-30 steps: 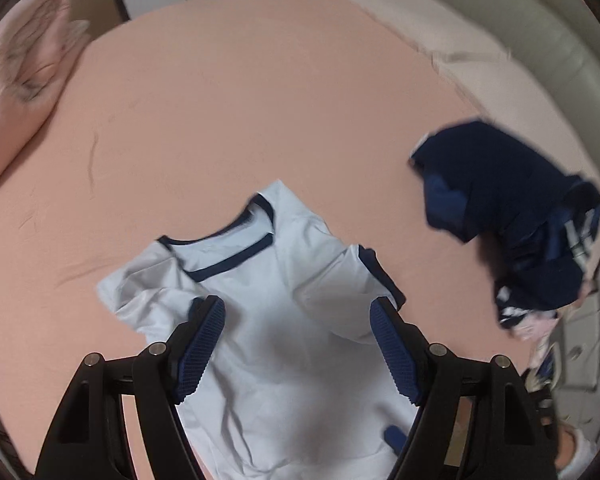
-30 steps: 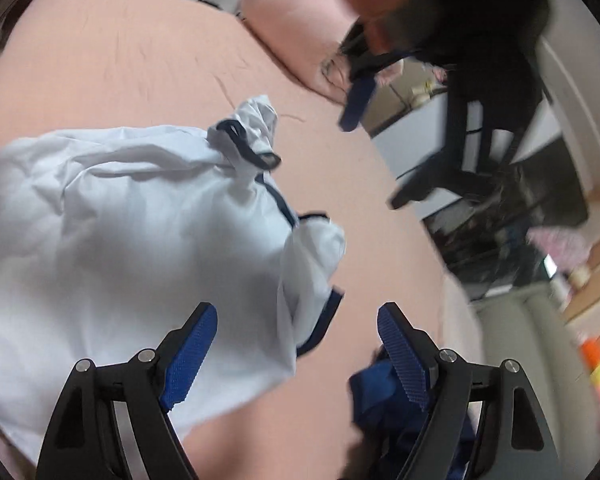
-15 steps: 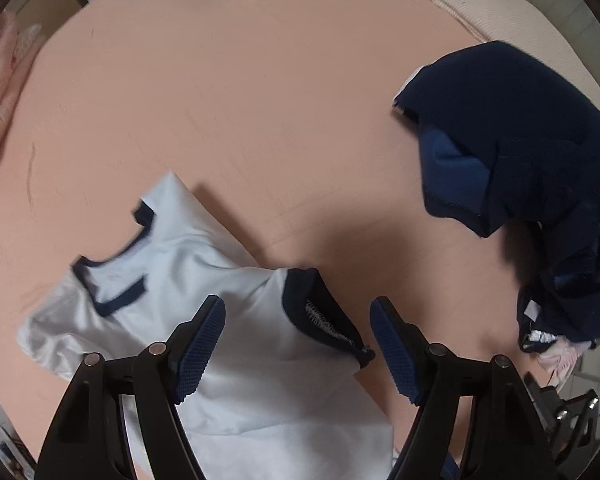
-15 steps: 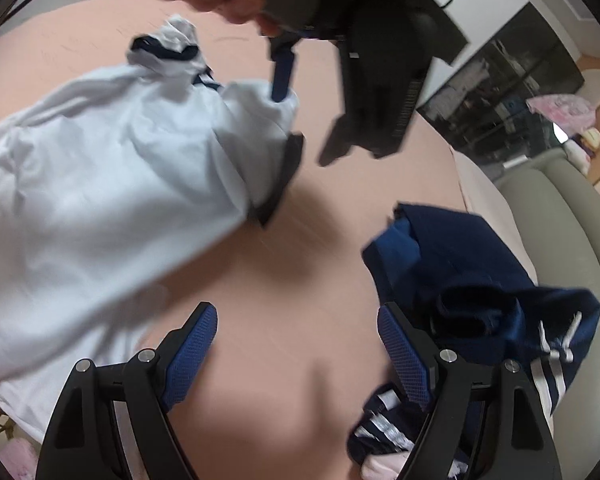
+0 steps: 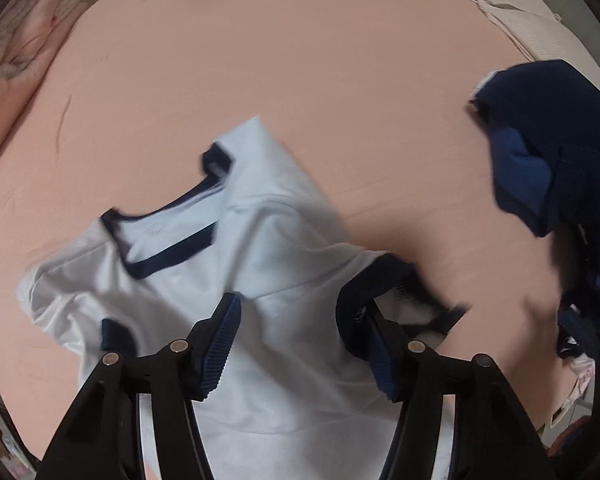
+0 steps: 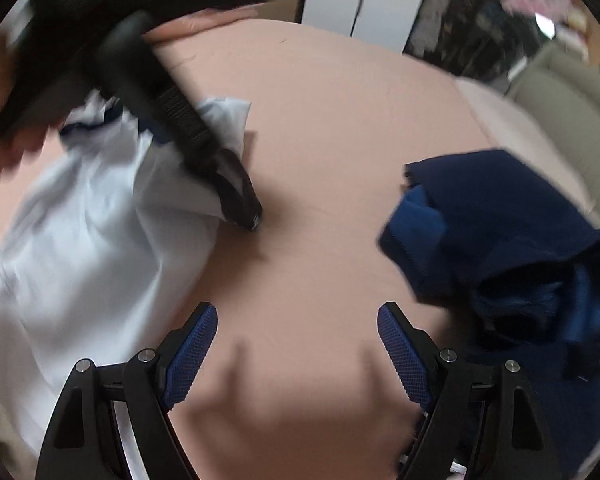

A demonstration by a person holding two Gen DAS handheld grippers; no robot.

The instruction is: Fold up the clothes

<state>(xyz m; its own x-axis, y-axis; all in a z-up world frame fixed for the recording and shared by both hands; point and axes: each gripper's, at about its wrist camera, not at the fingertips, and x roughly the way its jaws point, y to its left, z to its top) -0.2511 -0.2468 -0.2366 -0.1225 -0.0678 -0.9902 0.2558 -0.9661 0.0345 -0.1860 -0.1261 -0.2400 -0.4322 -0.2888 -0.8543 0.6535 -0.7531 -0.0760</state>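
Note:
A white T-shirt (image 5: 268,248) with navy collar and cuffs lies crumpled on the pink bed sheet (image 5: 300,60). My left gripper (image 5: 300,308) points straight down over its right sleeve; the jaws are closing with white cloth between them, and the navy cuff (image 5: 380,276) lies against the right finger. In the right wrist view the left gripper (image 6: 240,204) shows as a black tool, its tip on the sleeve of the T-shirt (image 6: 100,220). My right gripper (image 6: 296,312) is open over bare sheet, holding nothing, between the shirt and a navy garment (image 6: 500,232).
The navy garment (image 5: 560,152) lies heaped at the bed's right side, beside a beige sofa (image 6: 560,92). A pink pillow (image 5: 12,60) sits at the far left. Cream bedding (image 5: 520,12) borders the sheet at the back right. A person's hand (image 6: 4,92) holds the left tool.
My left gripper has sunk onto the shirt's sleeve and its jaws have narrowed. My right gripper has rolled and swung off the shirt to the bare sheet near the navy garment.

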